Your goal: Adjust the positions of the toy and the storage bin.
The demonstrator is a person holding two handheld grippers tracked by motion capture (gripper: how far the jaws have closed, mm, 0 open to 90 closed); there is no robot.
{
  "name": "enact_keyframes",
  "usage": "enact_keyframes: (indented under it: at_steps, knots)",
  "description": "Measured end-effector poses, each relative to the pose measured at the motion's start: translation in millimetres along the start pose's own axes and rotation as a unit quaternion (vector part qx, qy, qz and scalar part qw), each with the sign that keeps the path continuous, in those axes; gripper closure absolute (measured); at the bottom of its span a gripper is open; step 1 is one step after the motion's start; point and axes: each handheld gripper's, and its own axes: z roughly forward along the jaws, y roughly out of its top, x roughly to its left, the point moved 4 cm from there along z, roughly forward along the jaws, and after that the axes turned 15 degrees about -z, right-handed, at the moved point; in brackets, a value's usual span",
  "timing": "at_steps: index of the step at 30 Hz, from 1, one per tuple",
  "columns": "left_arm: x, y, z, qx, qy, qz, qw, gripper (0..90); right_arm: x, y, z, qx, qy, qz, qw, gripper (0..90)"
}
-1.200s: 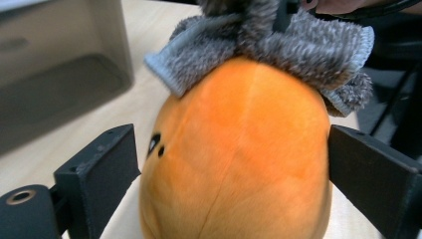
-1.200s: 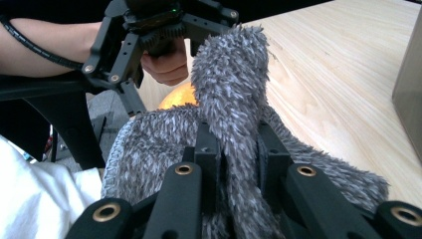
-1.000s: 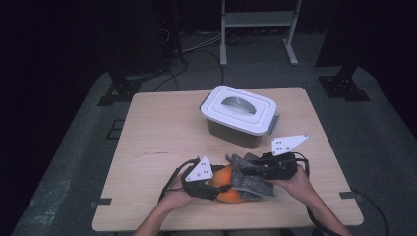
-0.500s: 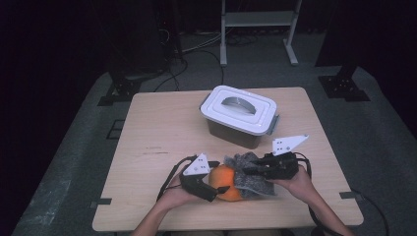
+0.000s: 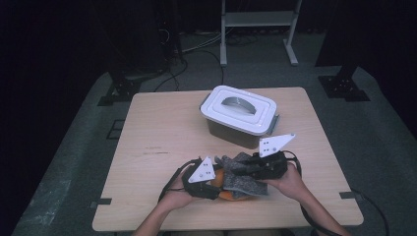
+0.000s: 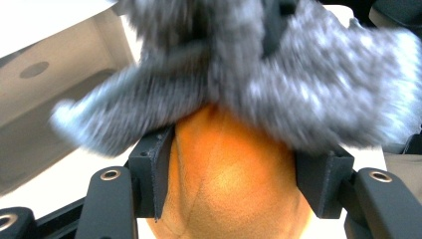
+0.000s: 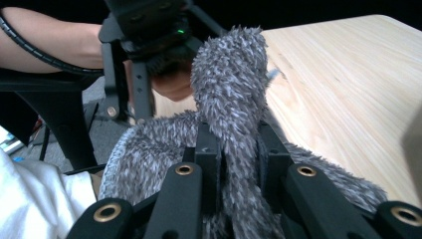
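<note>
While the person's two hands rest at the near edge of the wooden table [image 5: 147,142], the left gripper [image 5: 212,183] holds an orange ball [image 6: 229,184]; its jaws have just been closing and now press on both sides of the ball. A grey fuzzy cloth [image 5: 241,173] lies over the ball and hides most of it in the high view. The right gripper [image 5: 248,167], just beside the left one, is clamped on a bunched fold of this cloth [image 7: 231,114]. Farther back, near the middle of the table, stands a box with a white lid [image 5: 238,109], well apart from the ball. Behind the table, a metal rack [image 5: 258,22] stands on the dark floor.
</note>
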Motion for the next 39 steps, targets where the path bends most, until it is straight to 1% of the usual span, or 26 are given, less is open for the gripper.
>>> enact_keyframes:
  at_steps: [3,4,6,8,9,11,12,13,14,16,18,19,20,22,24,25,27,28,29,31,32,33,34,35,36,39]
  knots:
    - [1.7,-3.5,-1.9,0.0,-0.007,-0.007,1.0,36.7,-7.3,-7.7,-10.0,-0.004,-0.016,0.02,0.9997,75.7]
    - [2.5,-4.1,-2.0,0.0,-0.011,-0.013,0.9999,34.9,-8.5,-10.6,-11.5,-0.005,-0.016,0.027,0.9995,75.7]
    - [4.2,-3.9,-0.8,0.001,-0.021,-0.033,0.9992,25.4,-7.4,-15.1,-11.0,-0.003,-0.012,0.032,0.9994,75.7]
    - [6.5,-3.3,0.8,0.002,-0.033,-0.058,0.9978,15.4,-3.4,-17.4,-10.0,-0.006,-0.007,0.033,0.9994,75.7]
    - [8.1,-4.0,2.1,0.01,-0.038,-0.071,0.9967,10.6,-0.6,-18.7,-9.8,-0.005,-0.001,0.033,0.9994,75.7]
    - [9.6,-7.8,5.2,0.024,-0.055,-0.092,0.9939,9.0,5.1,-21.5,-10.4,-0.002,0.01,0.03,0.9995,75.7]
    - [8.8,-9.7,5.6,0.024,-0.062,-0.091,0.9936,13.0,7.7,-22.2,-11.0,0.0,0.013,0.031,0.9994,75.7]
    - [7.0,-10.6,5.6,0.018,-0.055,-0.077,0.9953,20.3,9.7,-21.7,-11.6,0.002,0.013,0.03,0.9995,75.6]
    - [4.9,-9.9,5.7,0.014,-0.049,-0.067,0.9964,25.2,11.2,-20.2,-11.4,0.004,0.011,0.025,0.9996,75.6]
    - [1.3,-5.6,5.4,0.007,-0.035,-0.045,0.9984,32.4,13.1,-14.3,-9.3,0.0,0.01,0.019,0.9998,75.7]
    - [-2.7,-1.5,5.8,0.003,-0.022,-0.017,0.9996,35.6,12.9,-7.4,-4.1,-0.005,0.005,0.009,0.9999,75.6]
    - [-3.7,-0.2,6.0,0.0,-0.011,0.001,0.9999,36.2,12.1,-4.4,-1.7,-0.006,0.003,0.004,1.0,75.6]
    - [-2.9,0.1,5.1,0.0,-0.003,0.01,0.9999,36.7,10.2,-2.1,0.6,-0.005,0.0,-0.003,1.0,75.6]
    - [1.7,-1.1,1.9,-0.001,0.004,0.019,0.9998,37.5,7.9,-1.9,1.0,-0.002,-0.003,-0.005,1.0,75.6]
    - [8.7,-5.5,-2.9,-0.007,0.004,0.011,0.9999,37.3,3.6,-5.9,-4.0,0.002,-0.013,-0.003,0.9999,75.7]
    - [10.5,-7.3,-4.1,-0.011,0.002,0.004,0.9999,36.8,-0.1,-11.0,-8.5,0.005,-0.022,0.005,0.9997,75.6]
    - [14.3,-11.8,-5.8,-0.013,-0.005,-0.007,0.9999,34.0,-4.8,-20.0,-13.6,0.004,-0.027,0.023,0.9993,75.6]
    - [15.3,-12.8,-5.5,-0.013,-0.009,-0.016,0.9997,30.4,-5.9,-24.6,-14.8,0.003,-0.027,0.033,0.9991,75.6]
    - [16.2,-12.8,-5.0,-0.012,-0.011,-0.024,0.9996,24.1,-5.7,-28.1,-14.7,0.0,-0.025,0.038,0.999,75.6]
    - [17.3,-12.6,-3.8,-0.001,-0.009,-0.042,0.9991,14.2,-2.7,-31.3,-12.7,-0.001,-0.022,0.04,0.999,75.6]
    - [18.4,-13.0,-3.6,0.006,-0.011,-0.054,0.9985,10.7,-1.1,-31.9,-12.1,-0.001,-0.02,0.04,0.999,75.7]
    - [18.8,-13.6,-3.7,0.008,-0.016,-0.06,0.998,10.7,1.3,-32.1,-12.2,0.0,-0.015,0.041,0.9991,75.6]
    - [18.6,-14.6,-4.2,0.01,-0.021,-0.059,0.998,13.9,2.5,-32.2,-12.1,0.002,-0.013,0.039,0.9991,75.6]
    - [17.4,-15.3,-4.4,0.011,-0.02,-0.052,0.9984,19.0,4.1,-31.7,-11.7,0.003,-0.01,0.038,0.9992,75.7]
    - [16.1,-14.9,-4.6,0.012,-0.013,-0.041,0.999,23.7,5.8,-30.3,-11.4,0.006,-0.007,0.037,0.9993,75.7]
    - [8.7,-11.3,-3.3,-0.001,-0.009,-0.006,0.9999,32.7,6.9,-20.6,-7.4,0.003,-0.003,0.024,0.9997,75.7]
